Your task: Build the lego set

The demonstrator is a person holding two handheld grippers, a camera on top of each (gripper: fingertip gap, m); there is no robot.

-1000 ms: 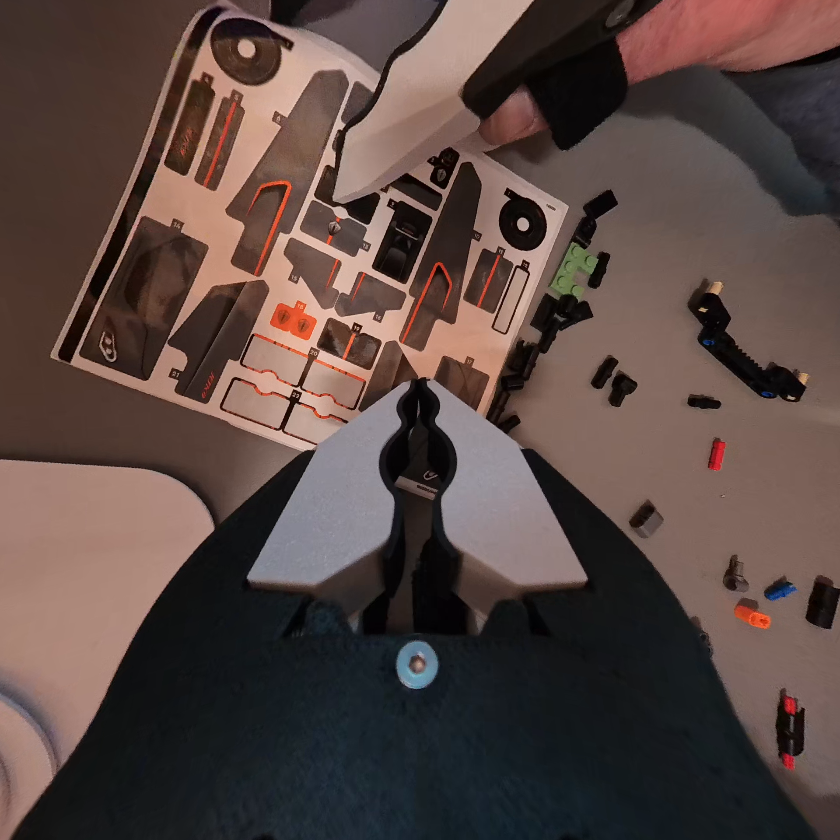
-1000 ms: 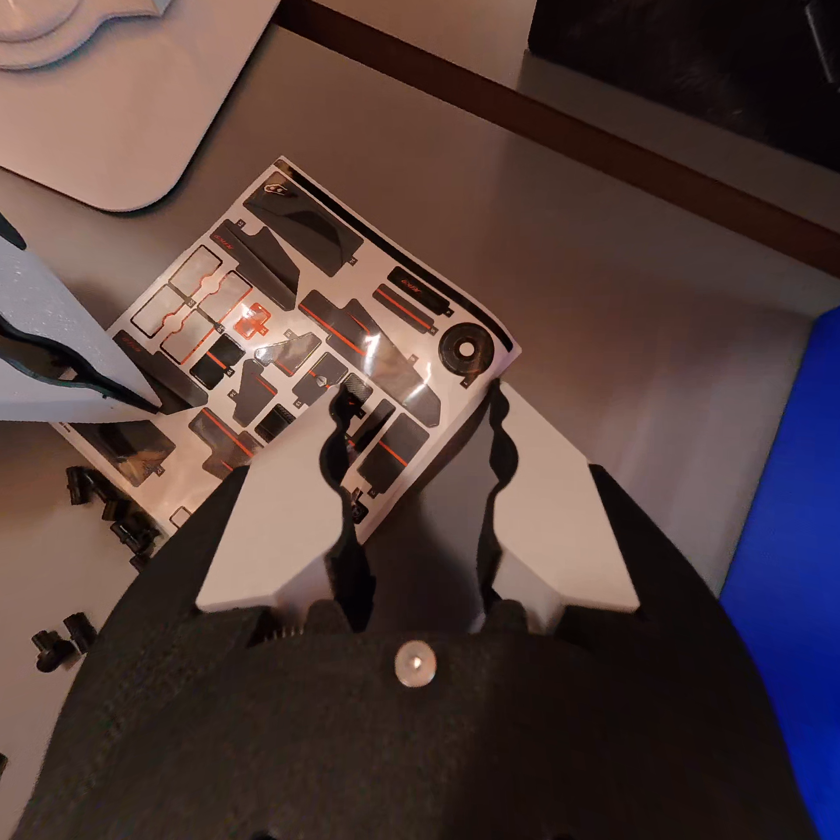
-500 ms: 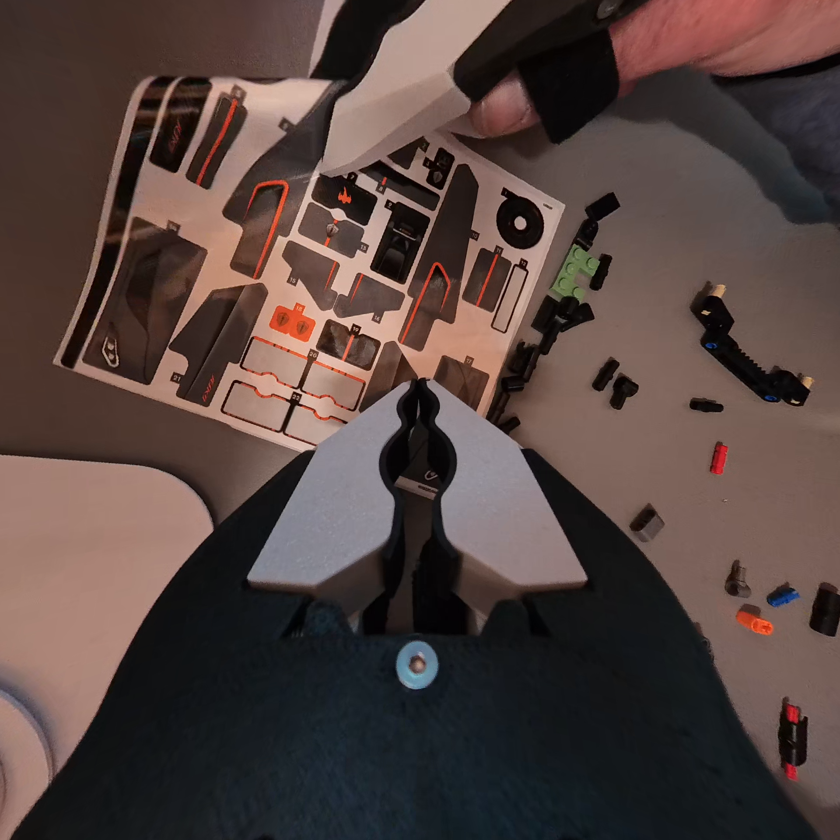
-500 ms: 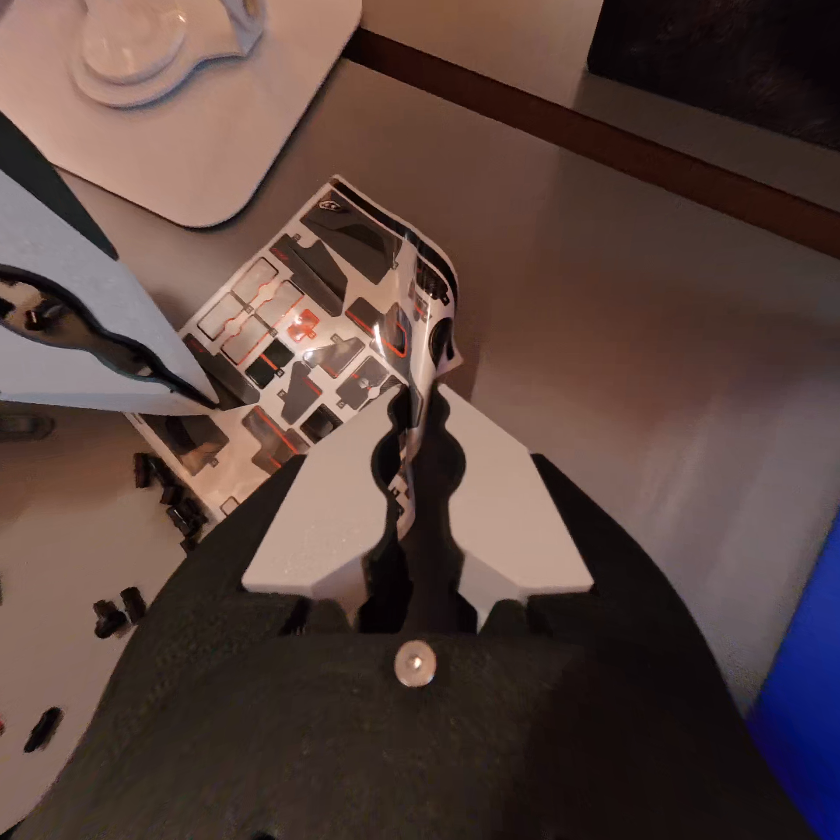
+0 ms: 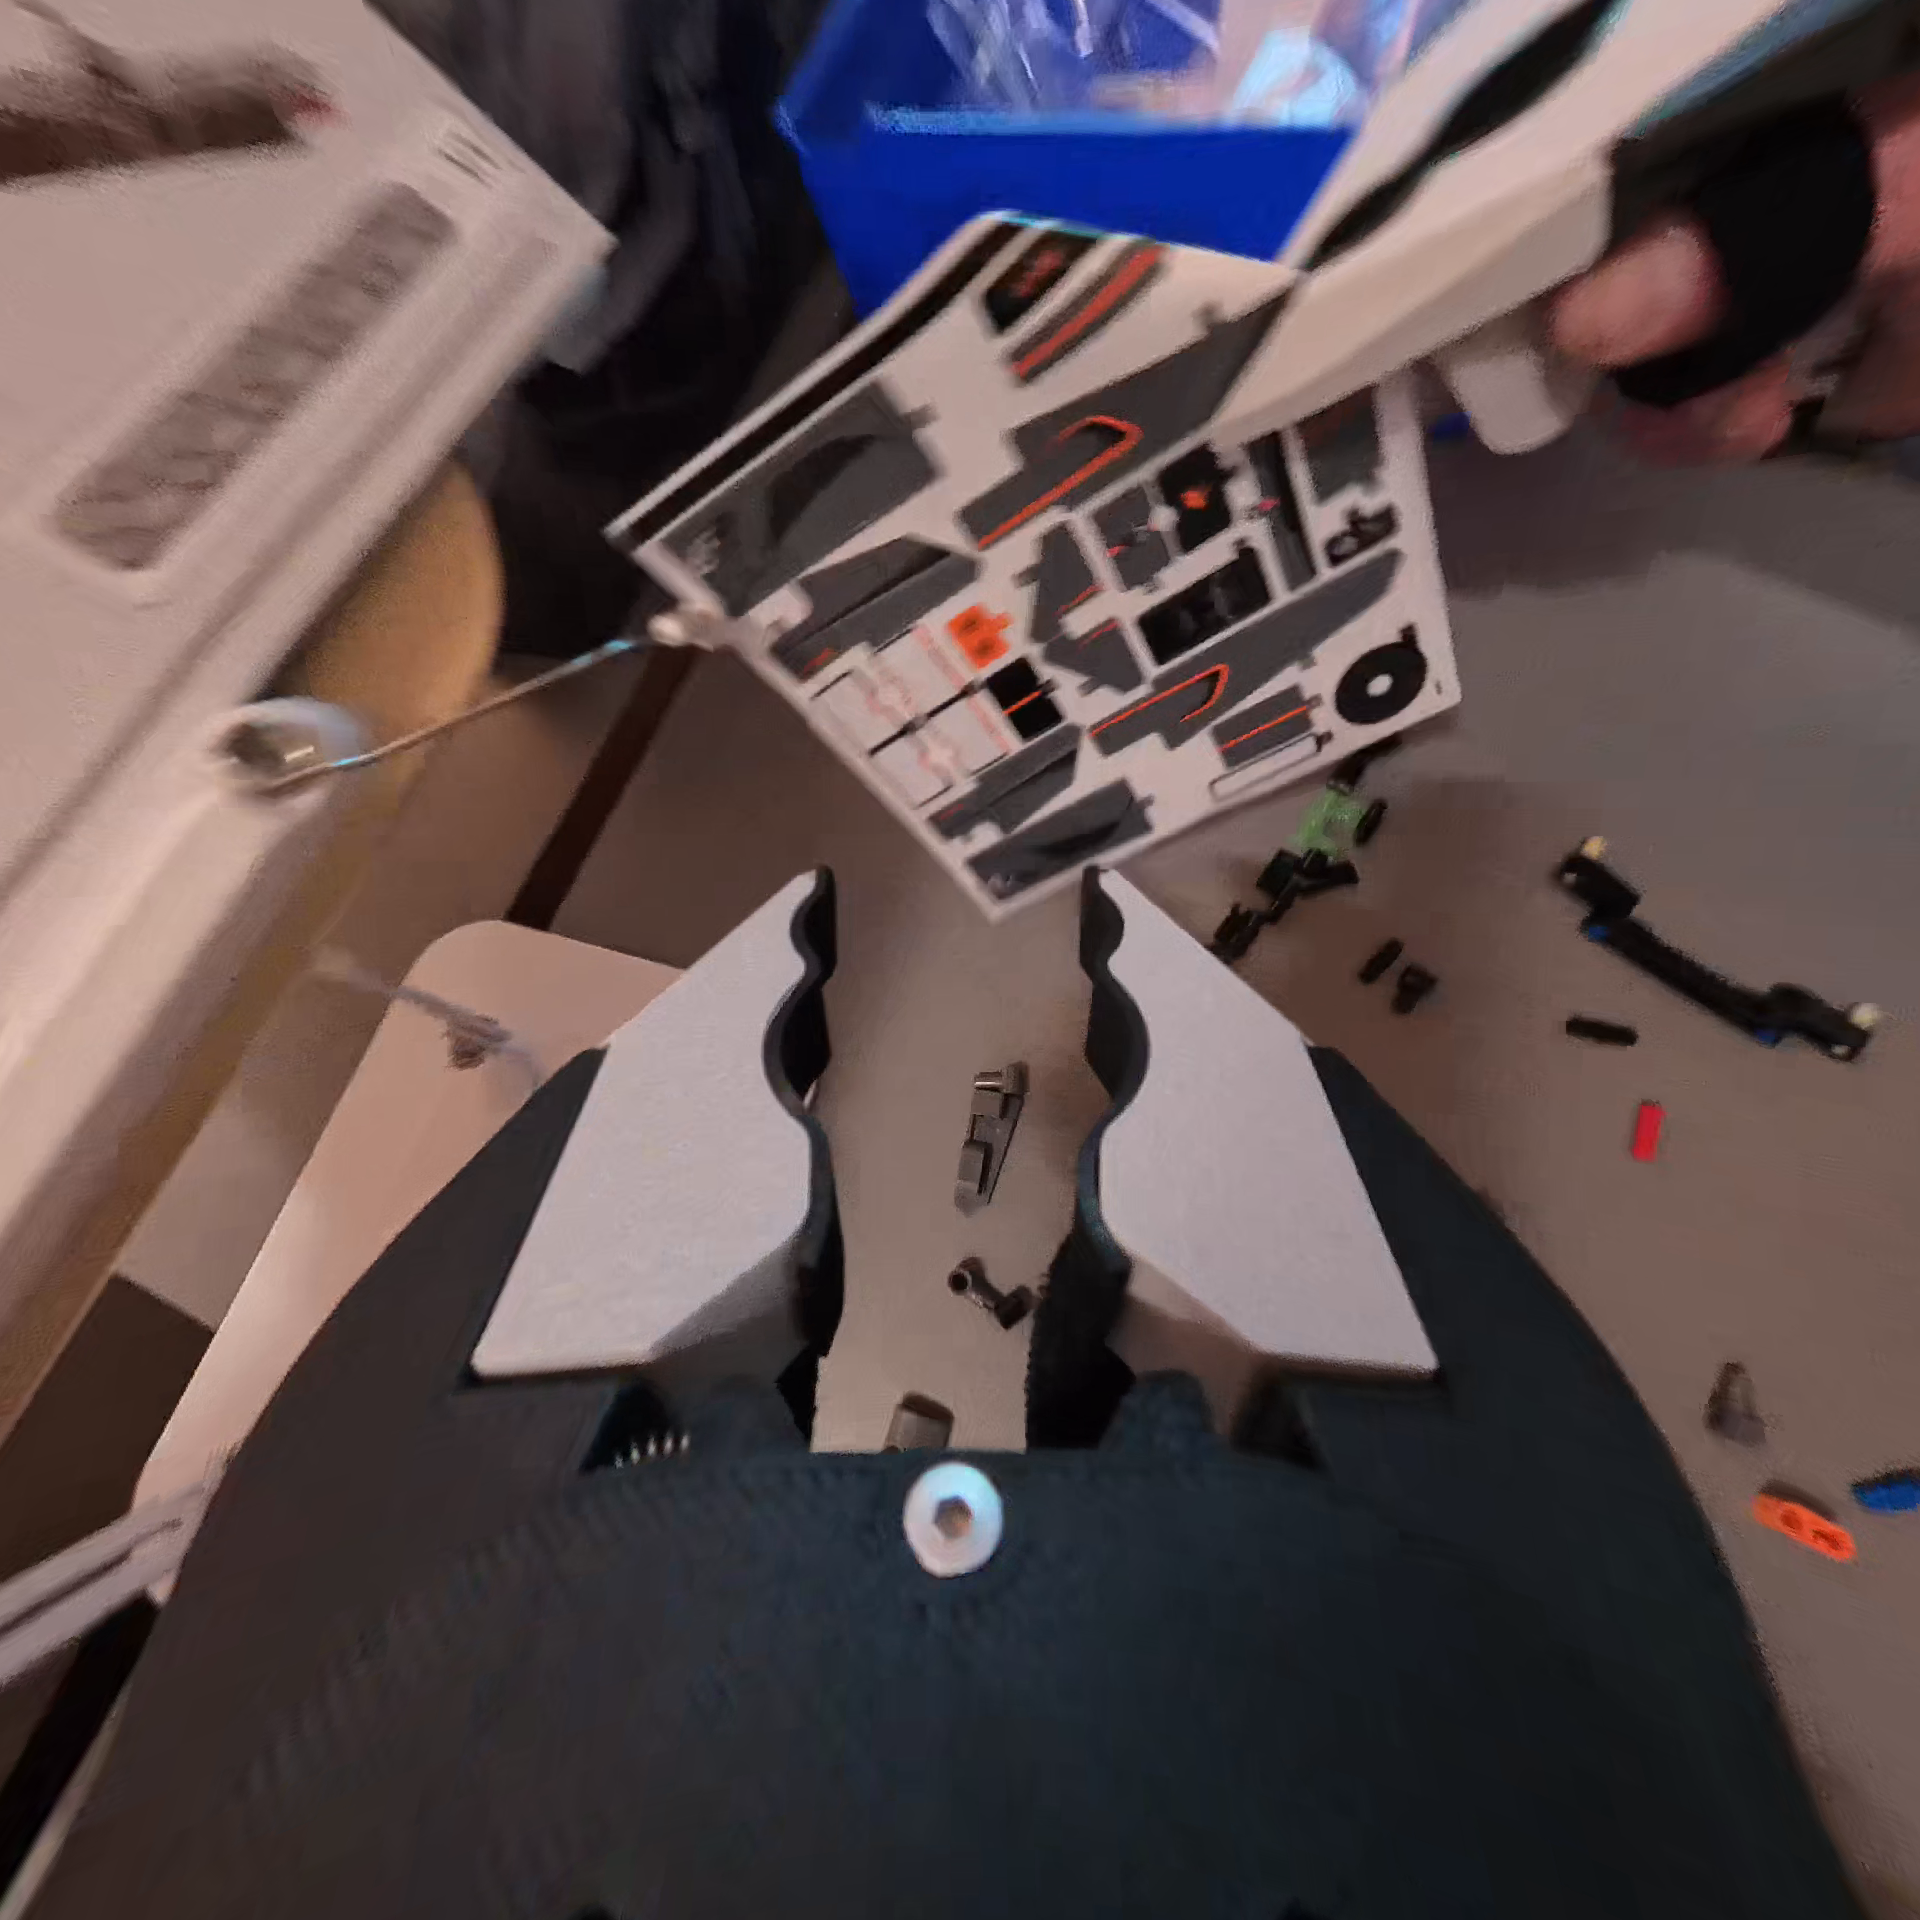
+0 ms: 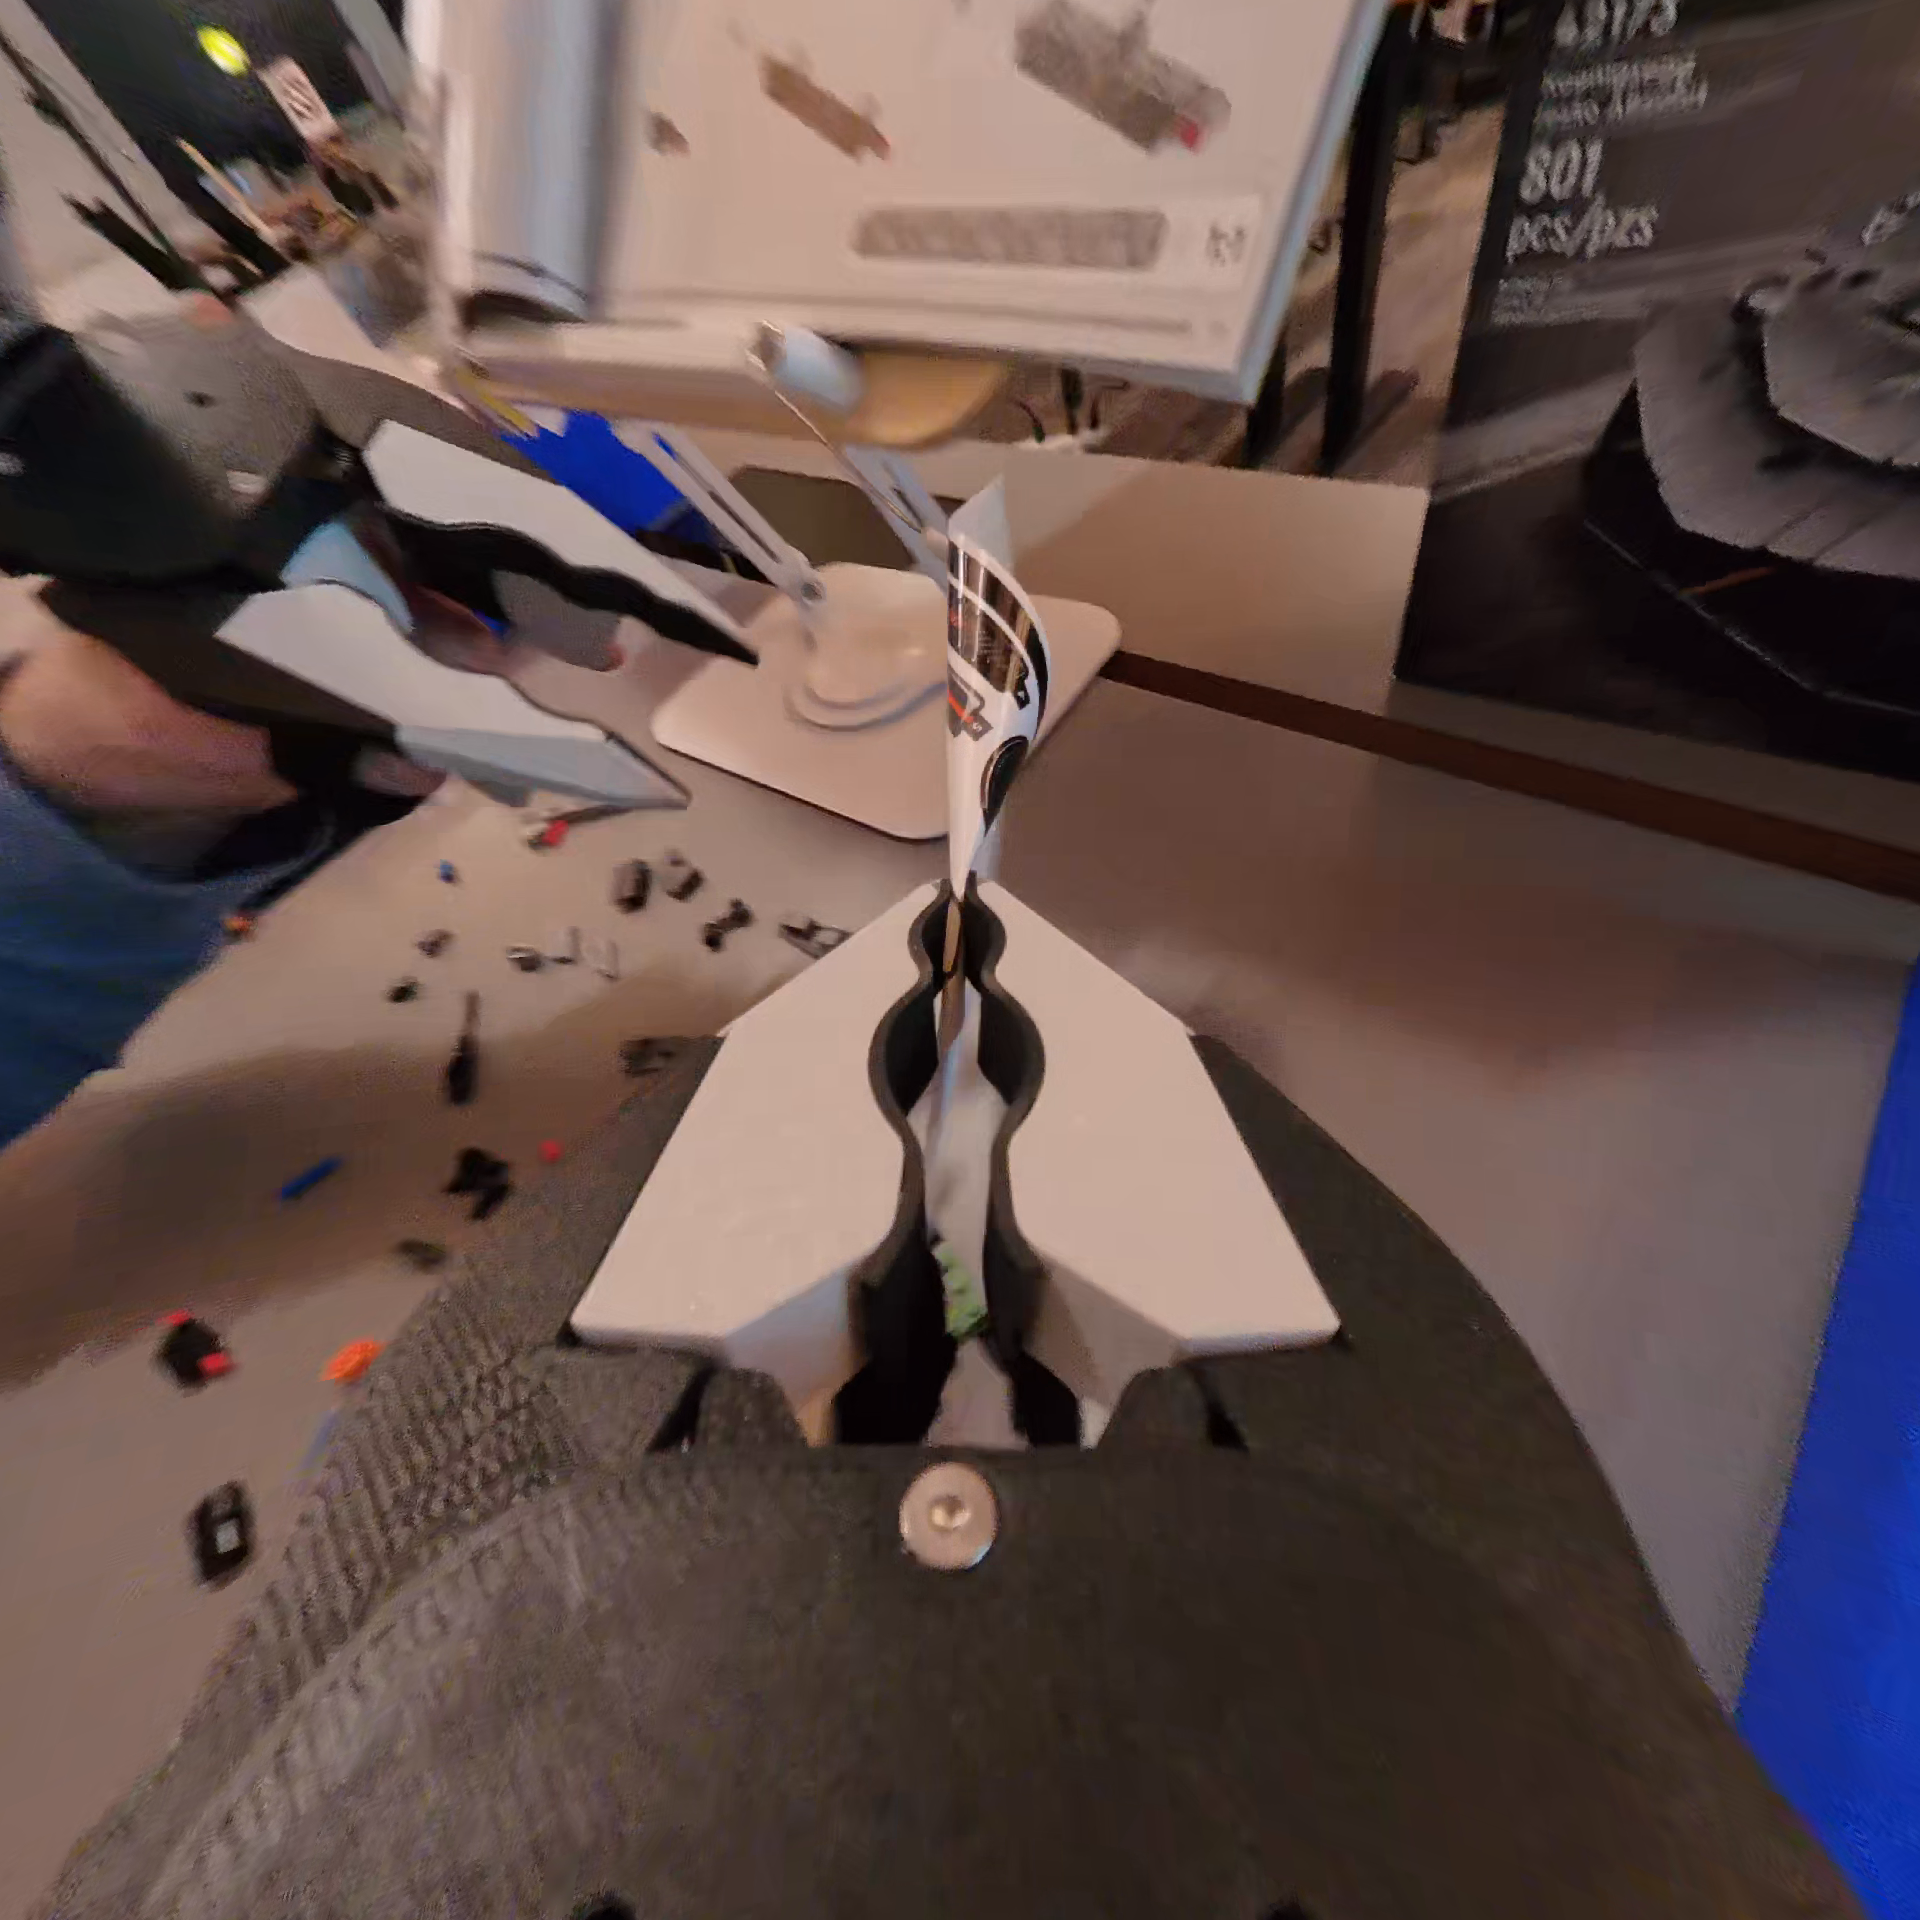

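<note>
With the sticker sheet (image 5: 1049,582) pinched at one corner and lifted off the worktop (image 5: 1662,665), the right hand-held gripper (image 6: 958,896) likely clears space; the left hand-held gripper (image 5: 956,894) hangs open and empty above loose pieces (image 5: 992,1138)

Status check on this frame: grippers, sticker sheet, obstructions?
Right gripper shut on sticker sheet, lifted clear. Left gripper open, empty. Loose lego pieces on table.

The sticker sheet (image 6: 987,665) is glossy paper; the fingers (image 6: 800,1174) look like matt, grainy plastic; the grey surface (image 6: 1403,987) is smooth, perhaps laminate.
</note>
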